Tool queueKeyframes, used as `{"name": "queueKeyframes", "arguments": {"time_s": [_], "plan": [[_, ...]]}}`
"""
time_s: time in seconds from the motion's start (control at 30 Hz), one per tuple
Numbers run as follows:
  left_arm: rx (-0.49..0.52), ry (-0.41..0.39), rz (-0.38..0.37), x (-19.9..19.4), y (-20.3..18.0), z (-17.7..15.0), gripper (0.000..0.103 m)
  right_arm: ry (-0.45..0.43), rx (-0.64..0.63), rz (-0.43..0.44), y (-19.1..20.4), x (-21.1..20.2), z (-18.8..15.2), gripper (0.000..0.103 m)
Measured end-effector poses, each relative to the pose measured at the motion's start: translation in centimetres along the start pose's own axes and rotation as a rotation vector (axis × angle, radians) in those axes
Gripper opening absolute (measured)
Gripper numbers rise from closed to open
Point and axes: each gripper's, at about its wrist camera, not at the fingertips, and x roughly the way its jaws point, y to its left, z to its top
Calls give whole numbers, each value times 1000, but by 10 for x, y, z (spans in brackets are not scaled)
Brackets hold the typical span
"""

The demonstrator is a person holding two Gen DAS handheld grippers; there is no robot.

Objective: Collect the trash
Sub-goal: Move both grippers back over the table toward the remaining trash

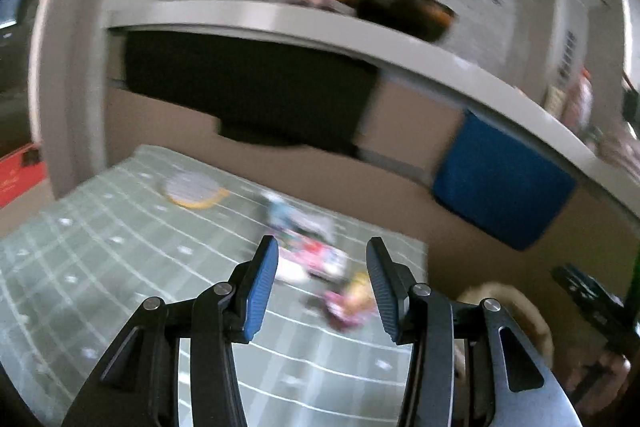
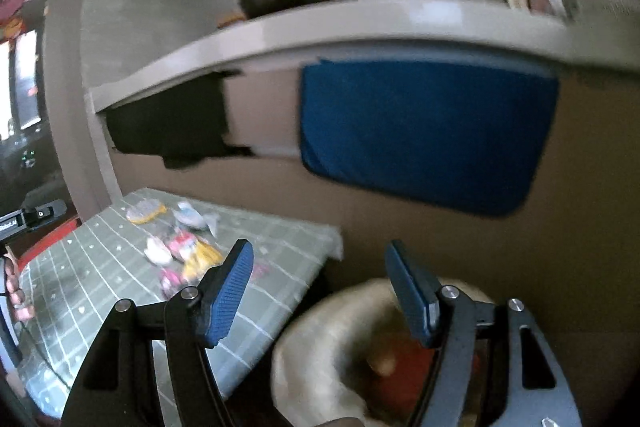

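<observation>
Left gripper (image 1: 322, 287) spread, empty, above the checked tablecloth (image 1: 100, 259); wrappers (image 1: 312, 255) lie at 12 o'clock, just beyond the tips. Right gripper (image 2: 320, 291) spread, empty, over the beige bin (image 2: 320, 339) beside the table. Best to lower the left one squarely, straddling a single wrapper.

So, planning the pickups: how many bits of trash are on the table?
About 6, though blur may hide some: a yellow-rimmed lid and a pale wrapper farthest away, then white, pink, yellow and magenta wrappers clustered nearer.
</observation>
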Motion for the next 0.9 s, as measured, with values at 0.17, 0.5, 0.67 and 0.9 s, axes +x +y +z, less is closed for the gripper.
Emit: {"name": "queueKeyframes", "arguments": {"time_s": [0.17, 0.5, 0.67, 0.9], "plan": [[-77, -41, 75, 5, 60, 18, 47, -2, -60, -42, 53, 26, 17, 72], [-245, 92, 101, 107, 159, 37, 47, 108, -153, 89, 119, 102, 11, 70], [-287, 199, 110, 184, 191, 45, 47, 167, -153, 127, 128, 138, 5, 64], [-324, 240, 248, 264, 229, 54, 47, 235, -114, 172, 122, 170, -9, 64]]}}
